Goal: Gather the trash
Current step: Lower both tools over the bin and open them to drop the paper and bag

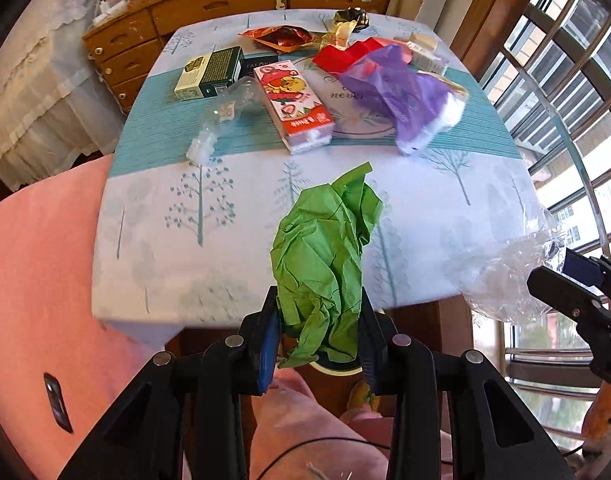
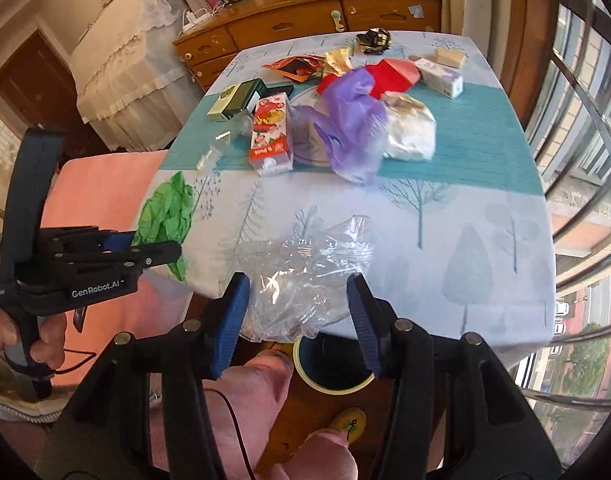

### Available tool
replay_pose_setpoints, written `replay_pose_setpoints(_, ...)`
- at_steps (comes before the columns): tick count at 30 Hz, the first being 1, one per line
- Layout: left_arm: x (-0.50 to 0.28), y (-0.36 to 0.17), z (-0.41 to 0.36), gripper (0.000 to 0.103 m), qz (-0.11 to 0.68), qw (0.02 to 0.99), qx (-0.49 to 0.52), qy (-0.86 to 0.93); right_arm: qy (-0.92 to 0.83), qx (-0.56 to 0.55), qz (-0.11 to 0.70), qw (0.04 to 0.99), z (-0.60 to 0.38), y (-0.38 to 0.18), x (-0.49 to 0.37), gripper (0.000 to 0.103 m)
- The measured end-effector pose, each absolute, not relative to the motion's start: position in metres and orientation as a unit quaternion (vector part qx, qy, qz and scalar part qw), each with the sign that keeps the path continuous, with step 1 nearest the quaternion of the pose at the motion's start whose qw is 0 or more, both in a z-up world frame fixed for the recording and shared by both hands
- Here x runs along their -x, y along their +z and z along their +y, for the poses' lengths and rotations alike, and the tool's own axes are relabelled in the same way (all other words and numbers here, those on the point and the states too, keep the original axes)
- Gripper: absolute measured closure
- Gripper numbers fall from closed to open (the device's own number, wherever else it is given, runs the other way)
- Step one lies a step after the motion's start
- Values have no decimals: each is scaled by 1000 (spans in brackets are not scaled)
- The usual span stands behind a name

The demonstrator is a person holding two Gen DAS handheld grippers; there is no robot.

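My left gripper (image 1: 319, 344) clamps the crumpled green paper (image 1: 325, 264) and my right gripper (image 2: 301, 316) clamps a clear plastic wrapper (image 2: 305, 276), both above the bin (image 2: 333, 364) below the table (image 2: 485, 280) edge, ready for dropping.

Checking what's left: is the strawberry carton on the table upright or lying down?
Lying down: the strawberry carton rests flat on the table, printed face up.

The tablecloth (image 1: 153, 216) is pale white with grey-blue tree motifs and a teal striped band. The crumpled paper (image 1: 321, 256) is bright green, the plastic bag (image 2: 353, 128) lilac, the crumpled film (image 2: 301, 280) clear, and the carton (image 1: 293, 104) red and white with cartoon print. The gripper pads (image 2: 231, 320) are blue on black frames; the dresser (image 2: 305, 20) is honey-brown wood.
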State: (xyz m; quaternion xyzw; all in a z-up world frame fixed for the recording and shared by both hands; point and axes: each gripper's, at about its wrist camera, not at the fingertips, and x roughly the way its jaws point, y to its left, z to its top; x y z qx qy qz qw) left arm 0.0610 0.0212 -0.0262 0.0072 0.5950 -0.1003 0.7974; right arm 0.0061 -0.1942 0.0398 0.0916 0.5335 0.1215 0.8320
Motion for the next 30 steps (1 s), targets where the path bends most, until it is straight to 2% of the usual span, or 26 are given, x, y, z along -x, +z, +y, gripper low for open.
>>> replay_pose_setpoints(8,18,-34,-5,70,604,791,-41,-89,110,-147,555,811,-243,10,55,56)
replay_pose_setpoints(13,50,-59,-9,69,612,783,-51,-99,106,-156,575,796,-236,-22,83,56)
replay_pose_setpoints(20,62,-145,-16,69,651,749,-44,-120,56,-169,626,760,-219,-109,106,56)
replay_pose_setpoints(30,55,-314,-29,68,657,744,-34,-118,-19,-189,661,726,-211,-298,89,53)
